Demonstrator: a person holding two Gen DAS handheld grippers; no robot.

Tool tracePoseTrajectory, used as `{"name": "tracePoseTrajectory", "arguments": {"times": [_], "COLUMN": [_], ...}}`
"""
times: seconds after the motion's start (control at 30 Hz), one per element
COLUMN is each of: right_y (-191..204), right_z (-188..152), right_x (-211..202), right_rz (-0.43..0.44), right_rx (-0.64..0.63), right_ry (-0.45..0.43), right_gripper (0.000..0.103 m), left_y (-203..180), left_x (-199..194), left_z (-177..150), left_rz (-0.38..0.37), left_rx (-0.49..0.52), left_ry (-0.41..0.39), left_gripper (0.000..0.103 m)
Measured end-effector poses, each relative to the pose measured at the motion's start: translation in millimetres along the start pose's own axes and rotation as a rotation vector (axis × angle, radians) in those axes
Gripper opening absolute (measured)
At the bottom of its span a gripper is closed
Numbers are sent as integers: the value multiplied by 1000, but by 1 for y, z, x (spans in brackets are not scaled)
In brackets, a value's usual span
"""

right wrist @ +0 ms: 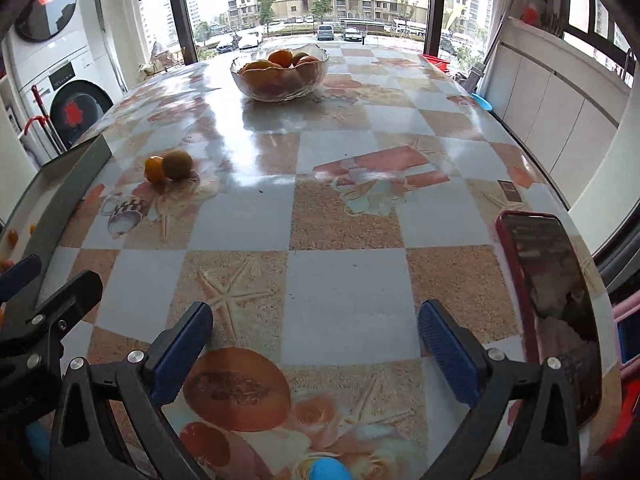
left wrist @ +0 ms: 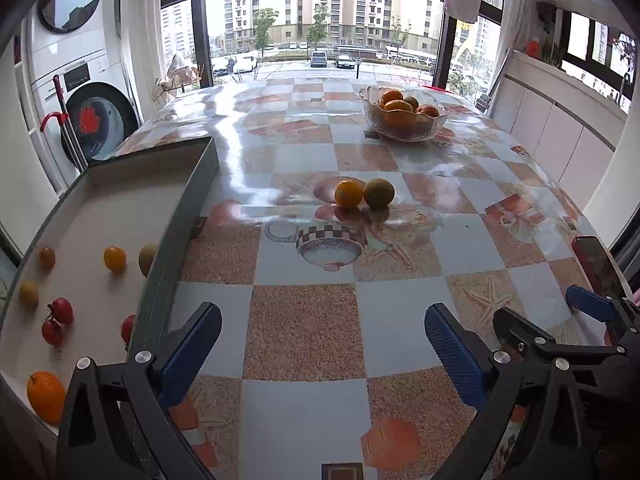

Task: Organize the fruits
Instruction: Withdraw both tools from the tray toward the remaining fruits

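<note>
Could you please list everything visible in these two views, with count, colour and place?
Glass bowl: one, clear, holding orange fruit, far side of table.
Loose citrus: two, one orange, one greenish, touching, mid-table.
Tray: one, grey-rimmed, left edge of table.
Fruit in tray: about eight visible, yellow, red, one orange.
Phone: one, red case, right edge.
Tablecloth: one, checked blue and sandy.
Washing machines: white, stacked, behind at left.
Left gripper: black, blue pads, open, empty.
Right gripper: same, open, empty.
</note>
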State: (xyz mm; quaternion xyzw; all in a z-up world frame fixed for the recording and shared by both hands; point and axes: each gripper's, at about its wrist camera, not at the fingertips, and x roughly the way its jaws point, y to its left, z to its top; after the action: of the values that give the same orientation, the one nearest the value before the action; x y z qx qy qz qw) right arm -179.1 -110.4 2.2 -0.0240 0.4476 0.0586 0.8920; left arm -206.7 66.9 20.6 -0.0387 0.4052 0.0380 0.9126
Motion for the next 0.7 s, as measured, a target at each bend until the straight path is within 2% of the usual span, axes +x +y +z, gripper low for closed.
{"name": "tracePoseTrajectory", "arguments": {"times": [0.1, 0.17, 0.3, 0.7], "right_y": [3, 2, 2, 2], "right_z": [1, 0, -2, -4], "right_x": [0, -1, -2, -2], "right_rz": [-9, -4, -7, -7], "right_rx": [-8, -5, -6, -6], "right_ry": [-7, -12, -20, -21], "right_gripper": [103, 103, 103, 103], "left_y": [7, 5, -4, -1], "left_x": [11, 11, 17, 16], "left_z": [-3, -5, -7, -8], "left_rz": [28, 33, 81, 85], "left_rx": [-21, -16, 16, 12], "left_ry": [41, 30, 59, 56], "left_gripper": [102, 102, 102, 102]}}
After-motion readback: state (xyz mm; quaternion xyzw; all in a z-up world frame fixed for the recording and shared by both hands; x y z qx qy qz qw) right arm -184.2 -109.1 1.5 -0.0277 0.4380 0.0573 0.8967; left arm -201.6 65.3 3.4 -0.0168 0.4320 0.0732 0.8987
